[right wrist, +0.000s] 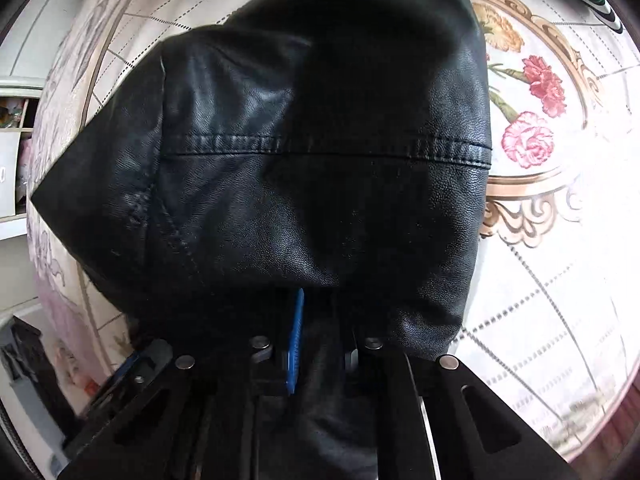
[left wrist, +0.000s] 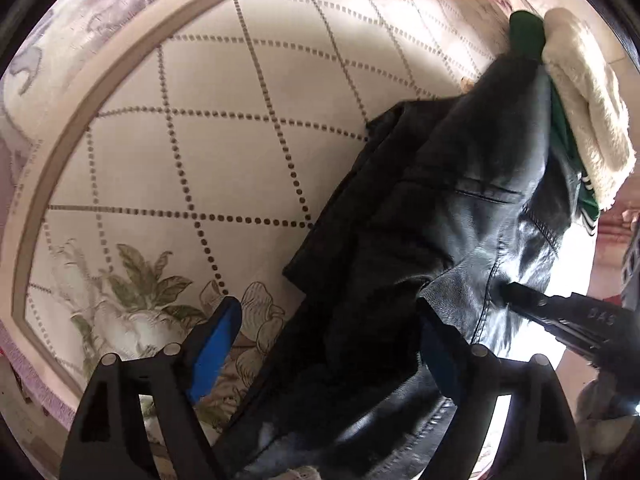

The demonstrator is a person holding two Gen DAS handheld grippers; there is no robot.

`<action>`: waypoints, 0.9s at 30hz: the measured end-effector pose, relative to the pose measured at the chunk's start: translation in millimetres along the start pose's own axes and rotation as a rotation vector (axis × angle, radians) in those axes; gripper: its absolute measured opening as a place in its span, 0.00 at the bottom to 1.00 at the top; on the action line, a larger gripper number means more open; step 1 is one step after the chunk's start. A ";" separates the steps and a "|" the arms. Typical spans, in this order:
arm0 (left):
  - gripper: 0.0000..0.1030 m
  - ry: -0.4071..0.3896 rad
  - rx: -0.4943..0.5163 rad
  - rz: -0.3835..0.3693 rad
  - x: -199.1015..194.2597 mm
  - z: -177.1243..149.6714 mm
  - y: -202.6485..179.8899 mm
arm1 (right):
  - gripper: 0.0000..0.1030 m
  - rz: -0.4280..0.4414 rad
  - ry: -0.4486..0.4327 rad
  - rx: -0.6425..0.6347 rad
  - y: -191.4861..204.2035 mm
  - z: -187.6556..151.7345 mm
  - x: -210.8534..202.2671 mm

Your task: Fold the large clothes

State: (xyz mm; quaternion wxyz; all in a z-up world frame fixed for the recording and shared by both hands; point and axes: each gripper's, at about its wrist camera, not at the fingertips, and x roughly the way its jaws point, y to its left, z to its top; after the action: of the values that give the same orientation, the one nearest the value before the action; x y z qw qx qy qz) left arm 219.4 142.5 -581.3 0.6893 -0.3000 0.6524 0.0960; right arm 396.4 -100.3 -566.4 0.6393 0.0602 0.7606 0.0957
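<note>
A black leather jacket [left wrist: 432, 216] lies partly on the bed [left wrist: 208, 128], bunched toward the bed's right edge, with its far end reaching a small pile of a cream fleece [left wrist: 584, 120] and a green garment [left wrist: 528, 36] near the far right corner. The right gripper [right wrist: 316, 336] has its fingers pressed together on a fold of the jacket, which drapes over them and fills most of the right wrist view; only a strip of one blue pad [right wrist: 296, 340] shows under the leather. The left gripper [left wrist: 332, 320] hangs over the jacket's near part with its fingers spread wide, one blue pad over the bedspread and the other against the leather, holding nothing. The step in hand looks like lifting and laying one side of the jacket over to make a fold. To do it well, the left gripper should close on the free edge level with the right one, so both carry the same hem line. Leather is stiff and heavy, and it may slip from a shallow pinch, so a deep bite on a seam seems wise. Moving both hands together toward the bed's middle would keep the fold straight and clear of the pile.
</note>
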 end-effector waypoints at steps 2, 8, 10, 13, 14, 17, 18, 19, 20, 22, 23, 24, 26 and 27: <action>0.83 -0.029 0.024 0.016 -21.1 -7.3 8.9 | 0.16 0.060 -0.086 -0.087 19.5 8.5 -28.2; 0.84 0.023 -0.012 -0.003 1.1 0.1 22.4 | 0.17 0.113 -0.015 -0.239 76.3 50.8 12.9; 0.84 0.010 -0.007 0.006 -2.4 -0.4 28.0 | 0.17 0.080 0.021 -0.224 87.3 64.4 32.0; 0.83 0.010 -0.020 -0.007 -10.0 -1.1 22.4 | 0.17 0.130 0.040 -0.240 84.7 68.7 12.6; 0.83 0.004 -0.023 -0.009 -14.8 -2.1 23.1 | 0.20 0.145 0.021 -0.231 72.7 67.4 -0.1; 0.83 -0.048 -0.020 -0.008 -37.1 -7.8 21.9 | 0.60 0.139 -0.126 -0.154 17.8 63.0 -50.4; 0.83 -0.073 -0.022 0.001 -45.7 -9.1 21.5 | 0.82 0.134 -0.164 -0.118 -1.5 63.2 -58.0; 0.84 -0.089 -0.023 0.005 -52.5 -12.8 18.3 | 0.89 0.124 -0.195 -0.074 -22.5 64.5 -63.9; 0.84 -0.101 -0.023 0.010 -56.7 -11.6 17.4 | 0.92 0.119 -0.213 -0.022 -46.8 68.1 -64.5; 0.83 -0.107 -0.026 0.020 -58.8 -17.1 15.6 | 0.92 0.167 -0.189 0.058 -79.2 73.0 -46.8; 0.83 -0.100 -0.030 0.021 -52.4 -16.1 11.7 | 0.92 0.229 -0.160 0.098 -94.7 81.1 -33.8; 0.83 -0.094 -0.038 0.018 -49.0 -15.0 9.6 | 0.92 0.275 -0.142 0.102 -98.2 84.7 -24.2; 0.84 -0.098 -0.039 0.022 -49.8 -14.4 5.5 | 0.93 0.374 -0.094 0.079 -98.8 96.6 -1.1; 0.84 -0.105 -0.034 0.031 -48.5 -12.5 5.9 | 0.94 0.379 -0.102 0.053 -91.7 100.9 7.7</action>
State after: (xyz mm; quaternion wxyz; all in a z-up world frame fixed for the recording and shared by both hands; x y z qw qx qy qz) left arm 199.4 153.1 -536.2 0.7157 -0.2958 0.6184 0.1334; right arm 497.2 -181.1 -610.9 0.6458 0.2240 0.7045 0.1909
